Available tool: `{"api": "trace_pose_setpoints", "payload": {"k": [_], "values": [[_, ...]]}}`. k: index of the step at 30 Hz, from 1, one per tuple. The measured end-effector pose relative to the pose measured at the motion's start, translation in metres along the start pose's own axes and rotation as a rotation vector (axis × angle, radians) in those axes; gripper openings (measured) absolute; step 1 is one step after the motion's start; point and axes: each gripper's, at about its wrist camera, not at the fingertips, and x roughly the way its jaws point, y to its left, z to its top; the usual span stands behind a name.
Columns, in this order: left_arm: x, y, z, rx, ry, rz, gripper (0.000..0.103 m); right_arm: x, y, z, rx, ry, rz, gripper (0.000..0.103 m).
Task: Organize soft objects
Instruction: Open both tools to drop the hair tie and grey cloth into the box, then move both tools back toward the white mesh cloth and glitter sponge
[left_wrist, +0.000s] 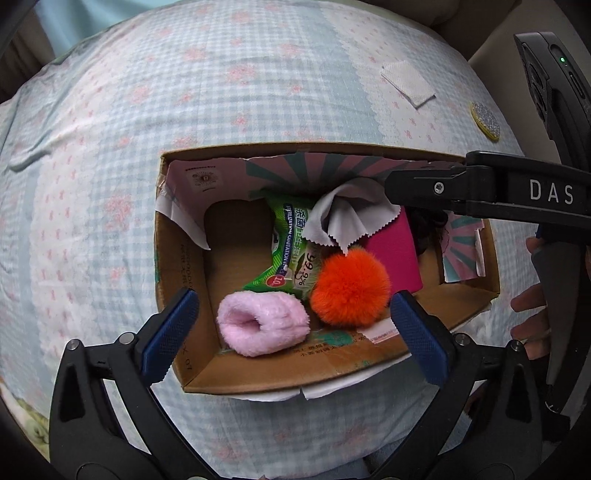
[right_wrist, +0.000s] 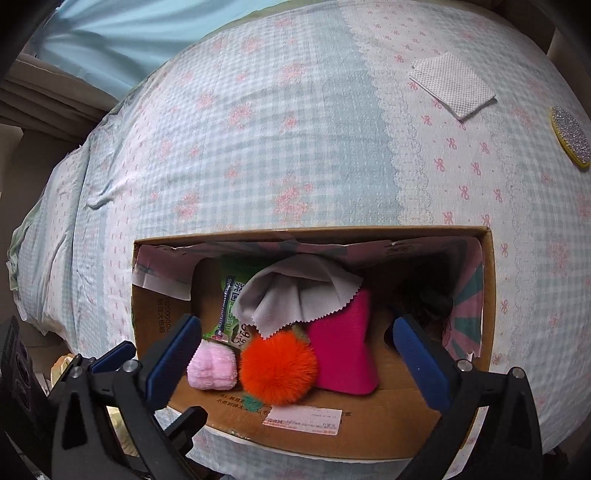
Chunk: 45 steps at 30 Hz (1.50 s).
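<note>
Left wrist: pink plush roll (left_wrist: 263, 322) between wide-open, empty left hand-held gripper (left_wrist: 293, 334) fingers

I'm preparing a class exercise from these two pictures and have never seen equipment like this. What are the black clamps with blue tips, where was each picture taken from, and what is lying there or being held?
No robot here: a person carries a hand-held gripper in each hand, and a wide-angle camera on each looks along its two blue-padded fingers. One picture comes from the left hand-held gripper, the other from the right hand-held gripper. Both hang open over a cardboard box on a patterned bedspread and hold nothing. In the box lie a pink fluffy roll, an orange pompom, a grey cloth, a magenta pouch and a green wipes packet. On the bedspread beyond lie a white pad and a glittery disc.
</note>
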Motion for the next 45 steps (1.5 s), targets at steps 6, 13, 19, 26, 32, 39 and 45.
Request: {"api": "trace_pose_setpoints", "payload": {"k": [6,13,19,26,32,39,45], "values": [[-0.020,-0.003,-0.007,-0.014,-0.035,-0.002,0.103,-0.027,0.002,-0.016,0.000,-0.071,-0.008,0.103],[-0.065,-0.011,-0.017,-0.014,-0.116,0.016,0.103,-0.071,0.019,-0.038,-0.051,-0.130,0.010,0.103],[-0.125,-0.021,-0.028,-0.039,-0.214,0.060,0.103,-0.136,0.039,-0.066,-0.149,-0.213,-0.020,0.103],[-0.211,-0.042,-0.040,-0.064,-0.387,0.082,0.103,-0.233,0.046,-0.105,-0.223,-0.452,-0.164,0.103],[-0.253,-0.061,-0.047,-0.056,-0.499,0.109,0.103,-0.280,0.029,-0.125,-0.152,-0.582,-0.217,0.103],[-0.270,-0.076,-0.038,-0.042,-0.566,0.087,0.103,-0.303,0.008,-0.134,-0.091,-0.650,-0.228,0.103],[-0.266,-0.096,-0.018,0.002,-0.579,0.080,0.103,-0.318,-0.026,-0.135,-0.050,-0.694,-0.272,0.103]]}}
